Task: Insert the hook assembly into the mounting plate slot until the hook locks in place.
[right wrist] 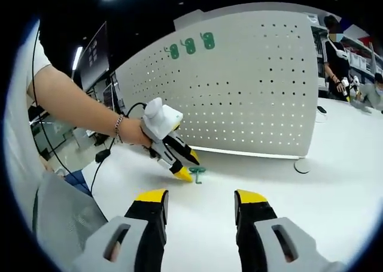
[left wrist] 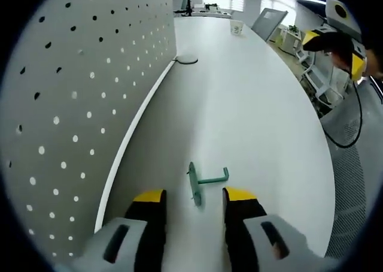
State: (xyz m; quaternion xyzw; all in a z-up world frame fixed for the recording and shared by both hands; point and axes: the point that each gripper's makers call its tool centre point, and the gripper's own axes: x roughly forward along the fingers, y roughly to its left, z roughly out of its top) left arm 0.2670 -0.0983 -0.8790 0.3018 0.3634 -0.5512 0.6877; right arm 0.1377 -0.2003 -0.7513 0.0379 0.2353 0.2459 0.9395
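A small green hook assembly (left wrist: 203,181) lies flat on the white table (left wrist: 257,122), just ahead of my left gripper (left wrist: 194,197), whose yellow-tipped jaws stand open on either side of it without touching. The grey perforated mounting plate (left wrist: 78,104) stands upright along the left. In the right gripper view the same hook assembly (right wrist: 197,174) lies at the tips of the left gripper (right wrist: 188,167), held by a person's hand, in front of the mounting plate (right wrist: 251,98). My right gripper (right wrist: 200,197) hovers open and empty, well back from the hook.
Several green hooks (right wrist: 191,45) hang near the plate's top edge. A round grey disc (left wrist: 187,59) sits on the table by the plate's far end. A paper cup (left wrist: 237,27) stands far back. A mesh chair (right wrist: 60,218) is at the table edge. People stand at the far right (right wrist: 336,62).
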